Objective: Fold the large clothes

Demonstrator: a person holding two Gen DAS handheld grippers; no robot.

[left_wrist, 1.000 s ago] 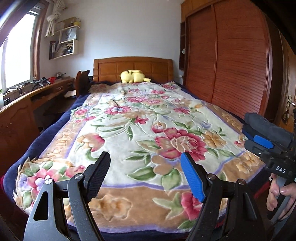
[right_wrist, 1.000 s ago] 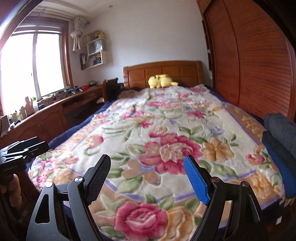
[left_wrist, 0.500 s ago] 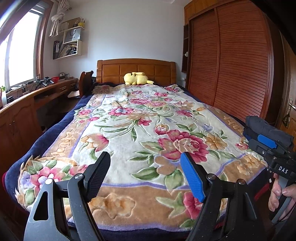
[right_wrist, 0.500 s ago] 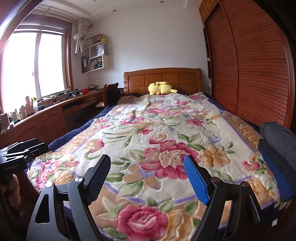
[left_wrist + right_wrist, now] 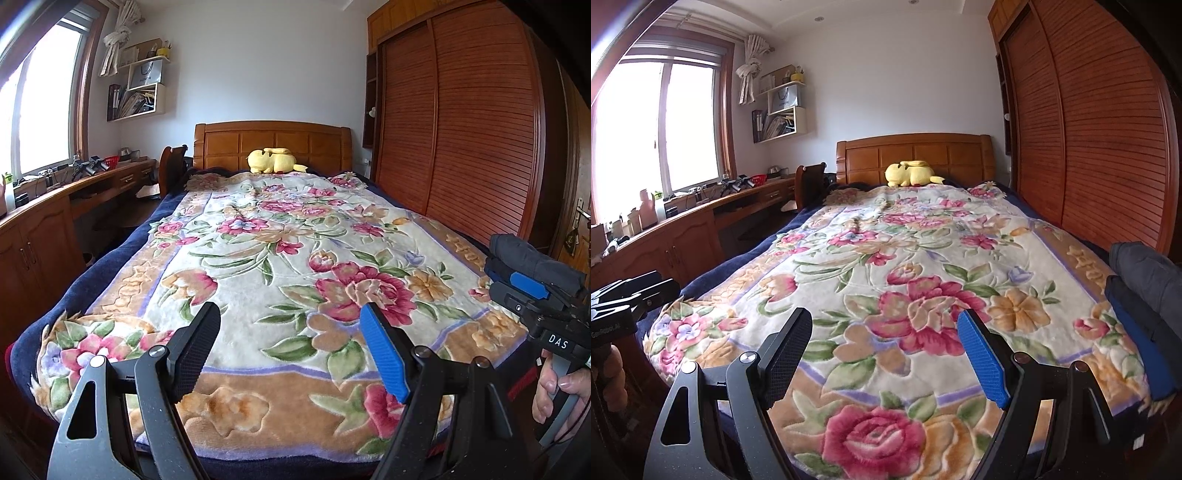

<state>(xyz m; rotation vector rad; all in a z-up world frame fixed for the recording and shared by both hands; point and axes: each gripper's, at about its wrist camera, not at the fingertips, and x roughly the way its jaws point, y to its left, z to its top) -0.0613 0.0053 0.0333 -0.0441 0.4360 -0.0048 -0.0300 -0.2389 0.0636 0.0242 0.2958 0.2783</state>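
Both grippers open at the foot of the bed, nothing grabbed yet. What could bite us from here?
1. The dark folded clothes sit at the right edge of the bed, far to the right gripper's side; a hasty grab may knock them off.
2. The floral blanket is thick and plush: fingers may pinch it together with a garment.
3. The left gripper and right gripper are held close together; they may collide during a spread.
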